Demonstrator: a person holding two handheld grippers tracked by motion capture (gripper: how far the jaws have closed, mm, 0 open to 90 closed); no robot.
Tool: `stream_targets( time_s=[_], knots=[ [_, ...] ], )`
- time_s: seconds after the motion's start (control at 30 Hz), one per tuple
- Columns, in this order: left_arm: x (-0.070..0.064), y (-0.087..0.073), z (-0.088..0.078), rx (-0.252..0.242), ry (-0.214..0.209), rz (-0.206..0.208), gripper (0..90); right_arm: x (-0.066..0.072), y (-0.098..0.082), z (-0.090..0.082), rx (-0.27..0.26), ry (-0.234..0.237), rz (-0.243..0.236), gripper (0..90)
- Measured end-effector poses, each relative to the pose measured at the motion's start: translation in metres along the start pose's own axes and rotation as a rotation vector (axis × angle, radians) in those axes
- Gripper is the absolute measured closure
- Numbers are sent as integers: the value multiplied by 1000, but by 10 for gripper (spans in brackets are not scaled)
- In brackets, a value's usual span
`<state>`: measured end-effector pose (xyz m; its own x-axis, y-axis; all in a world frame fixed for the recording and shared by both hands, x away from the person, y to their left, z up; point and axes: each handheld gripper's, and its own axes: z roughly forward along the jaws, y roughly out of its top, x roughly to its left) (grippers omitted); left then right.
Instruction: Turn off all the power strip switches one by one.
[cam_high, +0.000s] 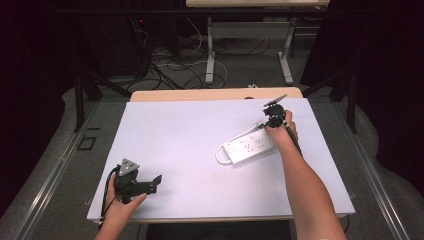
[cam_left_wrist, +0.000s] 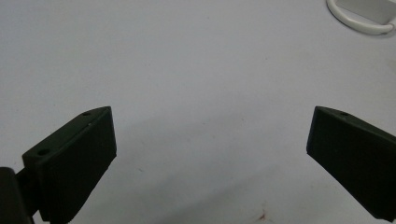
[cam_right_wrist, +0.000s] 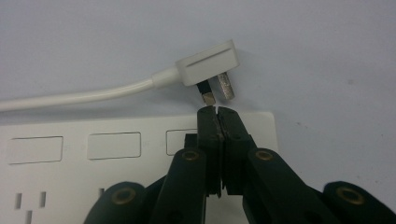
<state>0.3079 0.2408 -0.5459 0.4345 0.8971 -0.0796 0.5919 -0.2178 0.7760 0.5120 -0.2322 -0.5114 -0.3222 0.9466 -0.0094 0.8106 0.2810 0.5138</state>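
Overhead plus tong-mounted close-ups — shared mat (cam_high: 200, 145)

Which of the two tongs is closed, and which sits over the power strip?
The right tongs: jaws pressed together over the white power strip, tips by its plug. The left tongs gape wide above bare table.

One power strip (cam_high: 250, 145), two grippers (cam_high: 150, 182)
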Motion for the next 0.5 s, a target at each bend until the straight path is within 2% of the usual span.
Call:
stream_targets(
  time_s=[0.1, 0.23, 0.33, 0.47, 0.5],
  knots=[
    [0, 0, 0, 4, -2, 2, 13, 1, -1, 0, 0, -4, 13, 893],
    [0, 0, 0, 4, -3, 3, 13, 0, -1, -1, 7, -1, 6, 892],
    [0, 0, 0, 3, -3, 1, 13, 0, -1, 1, -10, 6, 3, 893],
    [0, 0, 0, 3, -4, 3, 13, 0, -2, 2, -2, -8, -12, 900],
    [0, 0, 0, 3, -5, 3, 13, 0, -3, 2, -2, -3, -4, 900]
  ],
)
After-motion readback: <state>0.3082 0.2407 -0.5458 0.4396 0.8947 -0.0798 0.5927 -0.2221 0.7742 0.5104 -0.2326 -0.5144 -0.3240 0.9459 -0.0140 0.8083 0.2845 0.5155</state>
